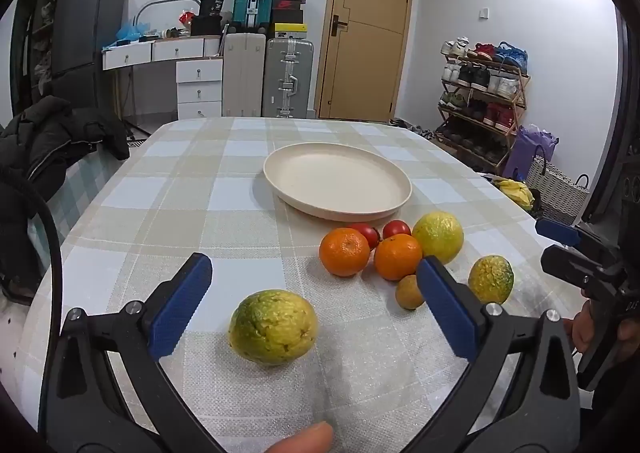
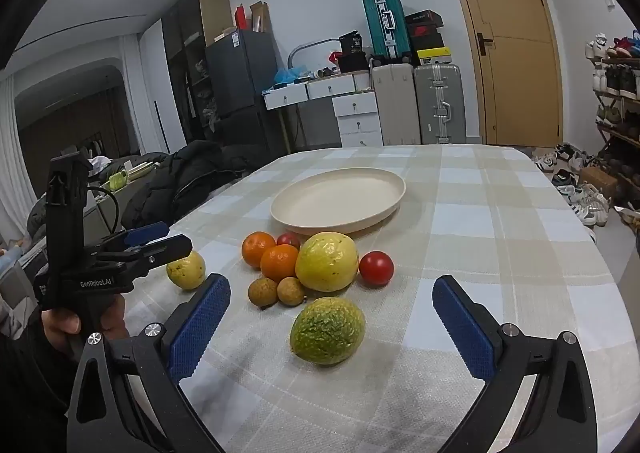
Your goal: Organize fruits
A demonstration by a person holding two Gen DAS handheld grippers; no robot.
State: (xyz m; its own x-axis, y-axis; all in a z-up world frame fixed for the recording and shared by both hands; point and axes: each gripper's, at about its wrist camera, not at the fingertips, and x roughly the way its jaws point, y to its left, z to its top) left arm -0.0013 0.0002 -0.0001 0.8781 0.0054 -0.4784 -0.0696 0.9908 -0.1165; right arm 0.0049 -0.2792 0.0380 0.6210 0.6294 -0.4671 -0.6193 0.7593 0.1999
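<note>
Both pairs of tongs, left tongs (image 1: 312, 305) and right tongs (image 2: 332, 321), are released wide, empty. A yellow-green fruit (image 1: 273, 327) lies between the left pair; a greener fruit (image 2: 327, 330) before the right. Close gently around each fruit's middle, then lift to the empty plate (image 1: 338, 183) beyond. Only the right view shows two small brown fruits (image 2: 277, 291).

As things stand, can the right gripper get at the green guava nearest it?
Probably yes: the right gripper is open, the green guava lies alone on the cloth straight ahead between its fingers, nothing blocking.
</note>
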